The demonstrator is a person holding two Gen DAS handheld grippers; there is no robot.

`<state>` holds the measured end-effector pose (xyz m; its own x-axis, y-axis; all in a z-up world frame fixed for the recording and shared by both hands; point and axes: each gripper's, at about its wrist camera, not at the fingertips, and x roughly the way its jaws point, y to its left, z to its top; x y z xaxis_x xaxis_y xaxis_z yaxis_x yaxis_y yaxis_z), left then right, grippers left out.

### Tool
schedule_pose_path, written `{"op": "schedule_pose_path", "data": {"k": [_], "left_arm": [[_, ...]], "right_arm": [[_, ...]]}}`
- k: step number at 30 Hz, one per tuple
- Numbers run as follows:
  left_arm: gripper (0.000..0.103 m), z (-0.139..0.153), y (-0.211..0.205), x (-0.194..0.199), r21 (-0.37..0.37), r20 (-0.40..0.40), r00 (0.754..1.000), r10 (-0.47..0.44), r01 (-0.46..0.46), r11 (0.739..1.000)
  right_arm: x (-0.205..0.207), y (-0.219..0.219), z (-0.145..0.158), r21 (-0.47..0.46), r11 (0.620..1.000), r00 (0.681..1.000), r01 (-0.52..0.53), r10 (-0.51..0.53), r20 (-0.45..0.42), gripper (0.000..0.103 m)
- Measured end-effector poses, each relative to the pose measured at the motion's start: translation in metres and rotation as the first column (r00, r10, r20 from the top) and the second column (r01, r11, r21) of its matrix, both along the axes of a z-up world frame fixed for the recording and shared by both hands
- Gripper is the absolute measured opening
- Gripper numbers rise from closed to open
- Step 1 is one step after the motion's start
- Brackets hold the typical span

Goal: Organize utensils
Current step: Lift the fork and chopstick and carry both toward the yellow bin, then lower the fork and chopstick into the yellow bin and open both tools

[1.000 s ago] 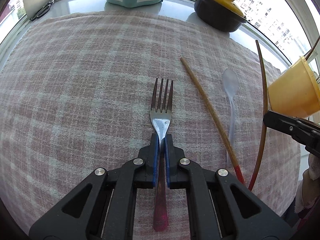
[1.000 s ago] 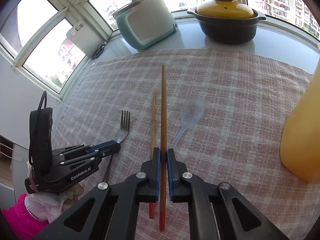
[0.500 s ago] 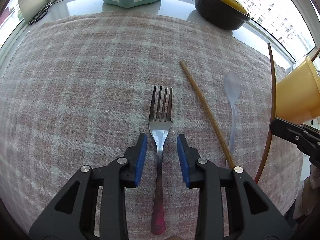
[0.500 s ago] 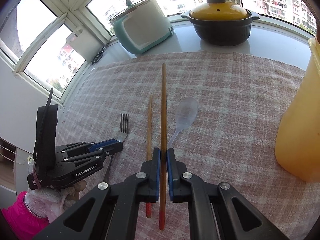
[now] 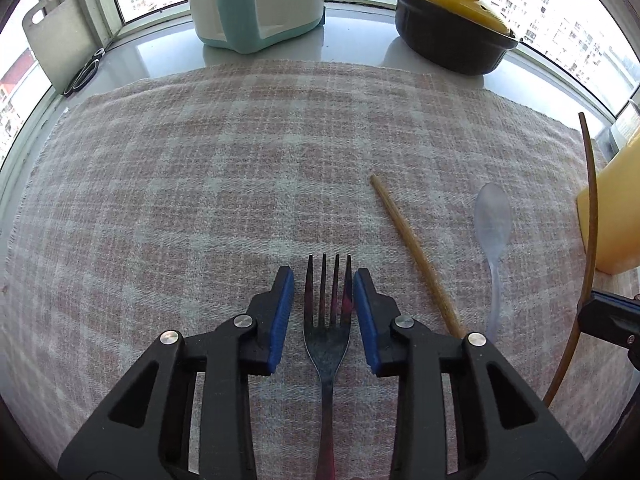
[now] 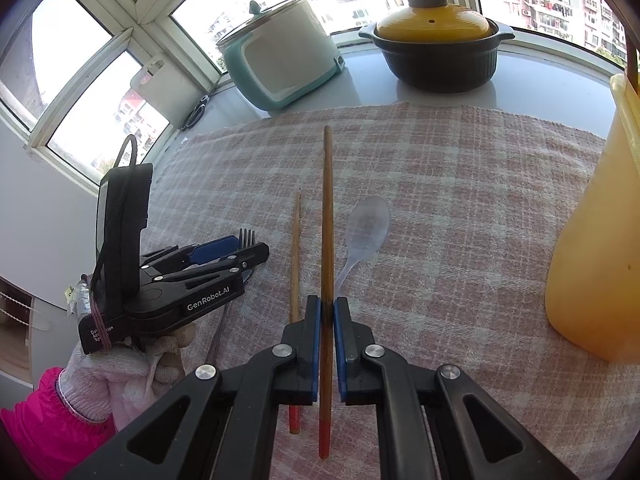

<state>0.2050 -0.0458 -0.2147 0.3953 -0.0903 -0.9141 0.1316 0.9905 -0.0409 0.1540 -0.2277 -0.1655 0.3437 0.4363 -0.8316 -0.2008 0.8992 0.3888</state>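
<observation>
Jaws of the left gripper (image 5: 323,280) are closing around the fork (image 5: 327,320), not yet touching; right gripper (image 6: 327,308) clamps a chopstick (image 6: 327,216).

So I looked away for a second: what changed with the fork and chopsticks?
The left gripper let go of the fork's neck, slid forward to its tines, and its jaws are closing again. The fork lies where it did; the right gripper stays clamped on its chopstick.
</observation>
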Motion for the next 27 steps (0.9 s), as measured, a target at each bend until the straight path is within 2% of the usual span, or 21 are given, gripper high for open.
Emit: {"op": "schedule_pose_path", "data": {"k": [1, 7, 17, 27], "left_arm": [[0.023, 0.0, 0.0, 0.0, 0.0, 0.001, 1.0, -0.004, 0.004, 1.0], [0.022, 0.007, 0.007, -0.004, -0.041, 0.017, 1.0, -0.002, 0.002, 0.999], [0.022, 0.066, 0.028, -0.043, -0.153, 0.166, 0.986, 0.035, -0.009, 0.988], [0.022, 0.104, 0.03, -0.081, -0.202, 0.266, 0.964, 0.032, 0.023, 0.979]], "right_arm": [[0.0, 0.0, 0.001, -0.001, 1.0, 1.0, 0.001, -0.001, 0.002, 0.004], [-0.003, 0.0, 0.006, -0.011, 1.0, 1.0, 0.005, -0.005, 0.02, 0.004], [-0.016, 0.001, 0.024, -0.035, 0.999, 0.996, 0.006, -0.003, 0.085, 0.004], [-0.037, 0.003, 0.049, -0.076, 0.997, 0.985, 0.003, 0.01, 0.173, 0.004]]}}
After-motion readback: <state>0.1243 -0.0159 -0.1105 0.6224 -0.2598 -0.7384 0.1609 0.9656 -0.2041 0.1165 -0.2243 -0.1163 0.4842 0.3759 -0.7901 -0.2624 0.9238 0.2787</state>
